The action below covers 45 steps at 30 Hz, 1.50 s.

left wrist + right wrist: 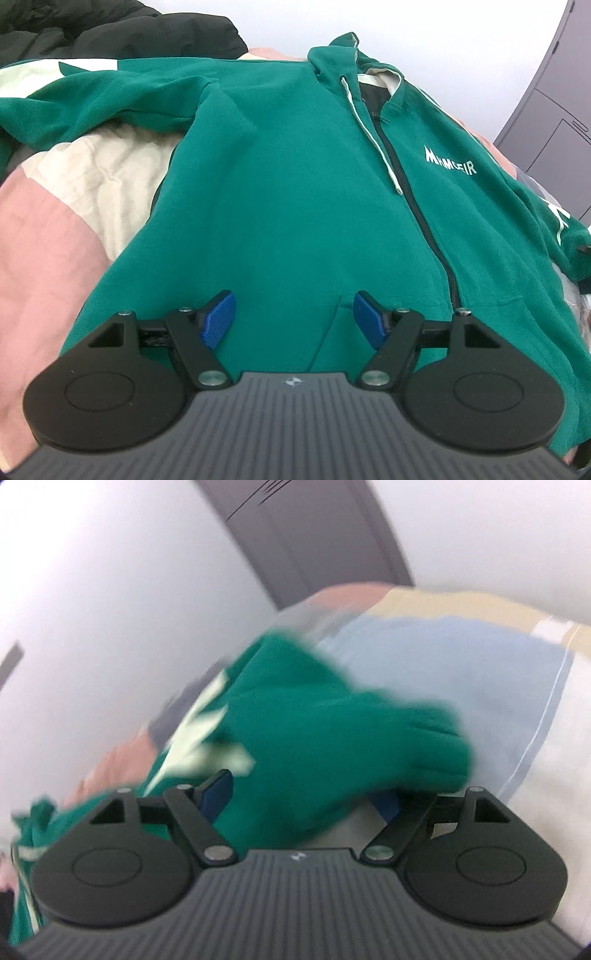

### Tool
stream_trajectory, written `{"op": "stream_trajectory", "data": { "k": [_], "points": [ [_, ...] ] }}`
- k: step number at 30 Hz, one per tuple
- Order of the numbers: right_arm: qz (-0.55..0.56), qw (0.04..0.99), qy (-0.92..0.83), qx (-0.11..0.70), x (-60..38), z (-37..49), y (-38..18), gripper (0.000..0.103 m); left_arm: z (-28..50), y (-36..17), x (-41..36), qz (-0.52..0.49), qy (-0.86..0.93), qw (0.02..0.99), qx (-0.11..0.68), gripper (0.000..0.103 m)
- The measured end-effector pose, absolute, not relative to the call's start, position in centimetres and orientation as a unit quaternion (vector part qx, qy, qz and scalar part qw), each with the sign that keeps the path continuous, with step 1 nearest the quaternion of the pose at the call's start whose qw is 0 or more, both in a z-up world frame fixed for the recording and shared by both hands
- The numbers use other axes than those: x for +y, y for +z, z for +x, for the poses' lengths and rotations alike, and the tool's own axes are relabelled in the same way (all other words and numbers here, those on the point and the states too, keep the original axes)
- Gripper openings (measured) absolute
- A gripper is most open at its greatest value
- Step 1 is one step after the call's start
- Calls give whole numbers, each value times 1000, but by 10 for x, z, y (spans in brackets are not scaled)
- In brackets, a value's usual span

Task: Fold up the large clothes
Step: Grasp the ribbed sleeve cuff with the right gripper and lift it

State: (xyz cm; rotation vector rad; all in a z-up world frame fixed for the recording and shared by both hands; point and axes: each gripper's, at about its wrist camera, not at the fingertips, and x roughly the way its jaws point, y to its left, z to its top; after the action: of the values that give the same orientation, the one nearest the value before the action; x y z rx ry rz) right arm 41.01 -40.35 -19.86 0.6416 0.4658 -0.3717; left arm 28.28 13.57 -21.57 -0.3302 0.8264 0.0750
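Ahead of our left gripper's blue pads (218, 319), we see a teal-green hoodie (288, 206) with a black zip (417, 206), white drawstring (369, 129) and white chest lettering (450, 162). Left of the fingers, the bedding (55, 236) shows pink and cream blocks. Between our right gripper's fingers lies a green sleeve (314, 731) with pale markings, blurred.

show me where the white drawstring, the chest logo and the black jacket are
white drawstring (364, 123): left wrist view, on the middle of the cord.
chest logo (450, 161): left wrist view, on the white lettering.
black jacket (147, 31): left wrist view, on its bunched fabric, top left.
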Motion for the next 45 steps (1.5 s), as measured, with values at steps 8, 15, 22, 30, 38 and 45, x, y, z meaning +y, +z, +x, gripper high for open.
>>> {"op": "stream_trajectory", "data": {
  "k": [8, 15, 22, 30, 38, 45],
  "points": [
    [310, 906, -211, 196, -479, 409, -174, 81, 293, -218, 136, -160, 49, 904, 393, 76],
    [404, 889, -137, 166, -484, 386, -178, 83, 294, -217, 135, -167, 58, 905, 387, 76],
    [466, 855, -70, 215, -454, 411, -202, 87, 284, -213, 132, -159, 62, 909, 380, 76],
    [492, 834, -169, 186, -486, 472, -223, 85, 291, -214, 128, -149, 73, 914, 370, 76],
    [404, 865, -230, 188, -511, 522, -201, 18, 312, -217, 142, -190, 88, 907, 365, 76],
    [302, 916, -218, 147, -525, 533, -151, 9, 321, -215, 151, -204, 85, 904, 367, 76]
  ]
}}
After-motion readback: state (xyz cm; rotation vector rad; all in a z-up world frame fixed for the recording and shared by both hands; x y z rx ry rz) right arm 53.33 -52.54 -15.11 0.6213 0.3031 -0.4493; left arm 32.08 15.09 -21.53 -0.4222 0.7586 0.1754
